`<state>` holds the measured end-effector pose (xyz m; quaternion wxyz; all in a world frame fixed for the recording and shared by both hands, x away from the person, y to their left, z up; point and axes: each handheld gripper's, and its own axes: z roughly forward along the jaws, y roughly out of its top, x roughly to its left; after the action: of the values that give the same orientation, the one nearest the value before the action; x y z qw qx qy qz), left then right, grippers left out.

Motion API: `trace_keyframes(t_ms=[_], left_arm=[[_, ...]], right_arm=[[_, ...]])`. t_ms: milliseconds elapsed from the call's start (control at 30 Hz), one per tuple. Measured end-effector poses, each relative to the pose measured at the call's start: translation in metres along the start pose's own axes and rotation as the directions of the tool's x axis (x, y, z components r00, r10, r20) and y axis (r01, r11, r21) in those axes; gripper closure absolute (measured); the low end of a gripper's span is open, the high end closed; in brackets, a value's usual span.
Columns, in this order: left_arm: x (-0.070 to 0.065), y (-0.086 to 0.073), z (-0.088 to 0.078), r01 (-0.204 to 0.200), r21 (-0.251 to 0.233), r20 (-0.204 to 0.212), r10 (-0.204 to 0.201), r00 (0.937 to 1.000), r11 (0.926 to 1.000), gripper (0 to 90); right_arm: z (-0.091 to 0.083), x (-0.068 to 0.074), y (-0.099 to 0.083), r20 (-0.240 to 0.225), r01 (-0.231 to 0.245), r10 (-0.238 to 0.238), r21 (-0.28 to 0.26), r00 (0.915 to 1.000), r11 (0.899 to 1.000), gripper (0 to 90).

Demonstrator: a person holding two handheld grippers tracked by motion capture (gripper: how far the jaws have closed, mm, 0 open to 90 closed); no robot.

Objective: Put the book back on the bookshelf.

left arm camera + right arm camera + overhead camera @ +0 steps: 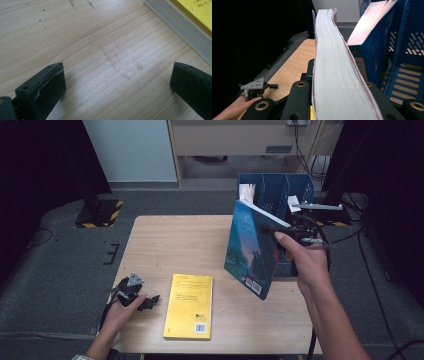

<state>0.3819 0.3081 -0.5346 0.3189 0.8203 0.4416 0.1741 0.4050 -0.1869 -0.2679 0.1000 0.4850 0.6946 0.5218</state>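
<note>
- Two grippers: right gripper (295, 232) clamps blue book (252, 247), tilted above table (165, 245), just in front of blue rack (280, 190); book hides rack's lower front.
- Left gripper (117, 82) jaws wide, nothing between, resting on table near yellow book (190, 305).
- Right gripper view: page edges cover jaws' inner faces.

Glossy paper book (250, 247), matt wooden table (165, 245)

From my seat the held book (251, 251) has a deep blue cover with what looks like dark tree shapes and a white barcode patch. The other book (189, 305) is plain bright yellow, the slatted file box (300, 189) is blue, and the table (165, 245) is pale wood grain.
</note>
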Motion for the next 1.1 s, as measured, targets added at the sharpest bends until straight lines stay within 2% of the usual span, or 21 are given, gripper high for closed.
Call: trace_keyframes(t_ms=[567,1100], left_arm=[[0.000,0.000,0.000,-0.001,-0.004,0.001,0.001,1.0000,1.0000,0.0],[0.000,0.000,0.000,0.000,-0.003,0.000,0.000,1.0000,1.0000,0.0]], right_arm=[[-0.020,-0.022,0.010,0.066,-0.029,0.031,-0.023,0.9973,0.999,73.4],[-0.031,-0.036,0.032,0.127,-0.037,0.041,-0.033,0.9910,0.999,73.4]])
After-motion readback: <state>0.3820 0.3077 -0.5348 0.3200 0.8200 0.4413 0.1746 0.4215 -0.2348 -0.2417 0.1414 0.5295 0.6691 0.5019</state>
